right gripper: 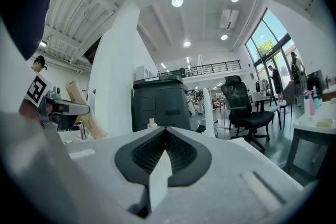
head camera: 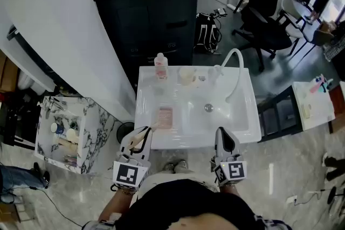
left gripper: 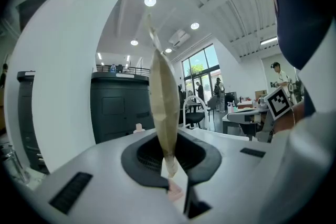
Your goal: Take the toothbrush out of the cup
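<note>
Head view: left tongs point(head camera: 139, 133) clenched on tan paper-sleeved toothbrush point(head camera: 148, 130) at white sink's point(head camera: 242, 132) front edge, well apart from pale cup point(head camera: 187, 75), left gripper view: toothbrush upright between jaws, right gripper view: right tongs point(right gripper: 164, 149) clenched, empty

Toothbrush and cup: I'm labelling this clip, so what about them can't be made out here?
The toothbrush, clamped in the left gripper: its bristle end. Its top blurs against the ceiling in the left gripper view, and the head view shows it too small.
The cup on the sink's back ledge: its contents, too small in the head view.
The pink item on the sink: too small to identify.
</note>
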A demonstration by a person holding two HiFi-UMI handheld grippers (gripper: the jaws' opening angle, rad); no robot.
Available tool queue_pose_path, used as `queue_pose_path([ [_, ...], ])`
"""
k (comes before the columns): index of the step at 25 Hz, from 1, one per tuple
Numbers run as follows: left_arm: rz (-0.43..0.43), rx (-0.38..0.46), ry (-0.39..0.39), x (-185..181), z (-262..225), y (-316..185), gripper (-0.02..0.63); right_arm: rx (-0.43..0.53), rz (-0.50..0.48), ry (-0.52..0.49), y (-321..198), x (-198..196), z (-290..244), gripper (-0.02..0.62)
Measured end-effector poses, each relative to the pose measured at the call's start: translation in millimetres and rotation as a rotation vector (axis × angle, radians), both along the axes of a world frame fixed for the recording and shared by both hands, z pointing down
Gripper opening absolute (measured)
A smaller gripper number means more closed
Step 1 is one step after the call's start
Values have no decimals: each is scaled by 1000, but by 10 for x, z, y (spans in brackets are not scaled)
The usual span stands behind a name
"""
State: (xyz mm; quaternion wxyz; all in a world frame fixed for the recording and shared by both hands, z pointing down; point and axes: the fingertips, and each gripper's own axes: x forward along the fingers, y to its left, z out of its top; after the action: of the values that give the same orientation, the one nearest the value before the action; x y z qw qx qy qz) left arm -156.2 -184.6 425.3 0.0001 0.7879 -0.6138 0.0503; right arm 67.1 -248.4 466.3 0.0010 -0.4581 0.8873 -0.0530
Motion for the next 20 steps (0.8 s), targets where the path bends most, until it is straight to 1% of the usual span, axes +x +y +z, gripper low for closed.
queue_pose_path([
  [4,11,16,5,29,-41,-51,21,1,-2,15,13,22,42,5],
  [7,2,-17,1,11,18,-73,21,2,1,21,10,47,51,5],
  [11,14,-27,-6,37,56,-120,21,2,3,23,4,68,47,5],
  [13,11,-64,-11,39,155,-137,21,-1,9,23,-10,81,43,5],
  [16,12,-88,-12,53,229,-144,21,-2,8,17,-17,100,45,5],
  [20,32,-66,-4,131,153,-192,21,1,9,21,-33,128,47,5],
])
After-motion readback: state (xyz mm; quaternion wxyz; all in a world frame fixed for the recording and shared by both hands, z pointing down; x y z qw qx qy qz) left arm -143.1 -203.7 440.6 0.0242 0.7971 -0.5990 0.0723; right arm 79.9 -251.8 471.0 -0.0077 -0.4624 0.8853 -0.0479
